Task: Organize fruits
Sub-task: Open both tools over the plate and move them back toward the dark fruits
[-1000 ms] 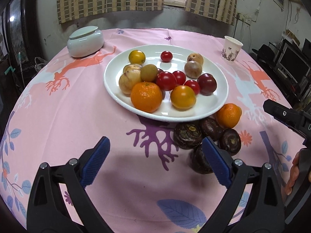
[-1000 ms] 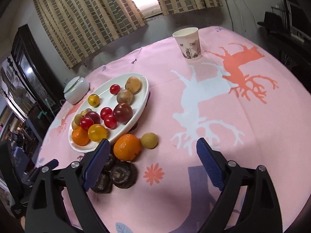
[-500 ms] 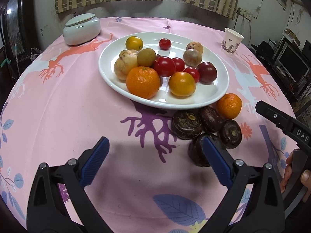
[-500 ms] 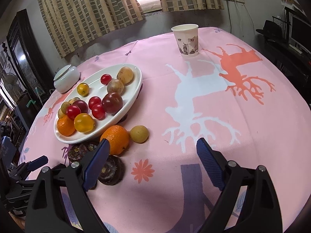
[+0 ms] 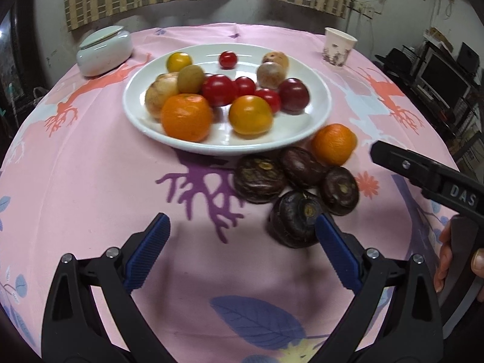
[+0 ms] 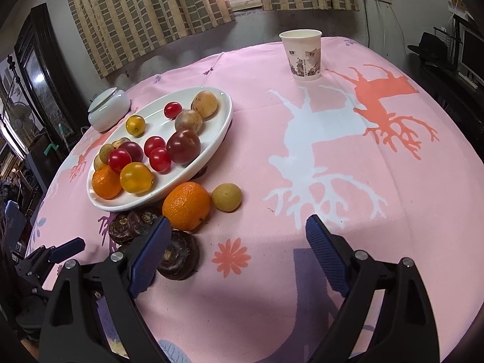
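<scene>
Ahead of the left gripper [image 5: 242,251], jaws apart, the white plate [image 5: 314,121] holds tomatoes, an orange [image 5: 186,116] and plums. Right gripper [image 6: 239,252] gapes empty; paper cup [image 6: 302,56] far ahead.

Before you, a plate [image 5: 317,112] heaped with fruit mid-table [image 5: 90,181], lidded jar [image 5: 104,50] behind it to its left, paper cup [image 6: 302,56] far right, a loose orange [image 6: 186,205] just off the plate's near rim, small round fruit [image 6: 226,197] beside it, four dark fruits [image 5: 295,192] clustered nearer you
</scene>
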Tool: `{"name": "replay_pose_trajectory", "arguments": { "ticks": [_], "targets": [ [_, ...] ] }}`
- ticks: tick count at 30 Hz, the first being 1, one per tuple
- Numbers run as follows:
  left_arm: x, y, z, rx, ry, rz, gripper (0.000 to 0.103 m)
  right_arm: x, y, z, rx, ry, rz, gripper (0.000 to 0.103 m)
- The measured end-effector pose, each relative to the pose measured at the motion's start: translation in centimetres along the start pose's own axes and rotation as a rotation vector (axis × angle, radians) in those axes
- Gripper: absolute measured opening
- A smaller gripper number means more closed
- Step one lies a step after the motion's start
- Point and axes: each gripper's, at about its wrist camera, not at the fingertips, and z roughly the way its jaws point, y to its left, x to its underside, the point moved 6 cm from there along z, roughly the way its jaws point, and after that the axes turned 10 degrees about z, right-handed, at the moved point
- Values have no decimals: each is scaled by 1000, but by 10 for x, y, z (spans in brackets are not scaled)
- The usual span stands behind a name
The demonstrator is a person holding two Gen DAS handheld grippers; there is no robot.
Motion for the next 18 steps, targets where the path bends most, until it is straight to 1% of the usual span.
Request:
{"name": "replay_pose_trajectory", "arguments": {
  "ticks": [4, 9, 14, 18],
  "targets": [
    [0, -7, 1, 7, -17, 21, 98, 1, 1, 1, -3, 9, 3, 91],
    [0, -12, 6, 36, -25, 14, 98, 2, 5, 0, -12, 15, -8, 91],
    [1, -15, 9, 71, -8, -2, 98, 4, 9, 0, -15, 16, -19, 91],
    [-2, -14, 2, 82, -51, -16, 98, 4, 9, 1, -14, 21, -20, 91]
  ]
}}
